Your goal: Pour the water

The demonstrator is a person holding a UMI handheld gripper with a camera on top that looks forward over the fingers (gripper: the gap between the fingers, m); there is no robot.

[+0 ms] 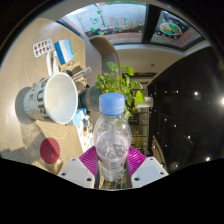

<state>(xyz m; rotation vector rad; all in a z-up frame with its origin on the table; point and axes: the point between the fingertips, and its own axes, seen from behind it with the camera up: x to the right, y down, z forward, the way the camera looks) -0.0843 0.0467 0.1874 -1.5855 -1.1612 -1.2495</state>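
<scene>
Gripper view, tilted scene. Clear plastic bottle (112, 140) with a pale blue cap (112, 104) stands between the two fingers, filling the middle foreground. Purple pads (90, 160) show on either side of the bottle's lower body, close against it; both fingers appear to press on it, so the gripper (112, 168) pinches the bottle. Bottle walls are ribbed and see-through; water level inside cannot be read.

Beyond the fingers to one side: a large white mug (55, 98) lying with its open mouth toward the camera, dark lettering on its outer wall, resting on a light wooden tabletop (20, 125). Near the fingers on that same side, a small round pink-red object (49, 150) sits on the tabletop; what it is cannot be told.

Behind the mug: a white ice-cube-like tray (42, 48) and a blue-and-white box (64, 50), well apart from the bottle.

Directly behind the bottle cap: a leafy green plant (120, 82). On the other side of the bottle, a dark speckled surface (185, 110).
</scene>
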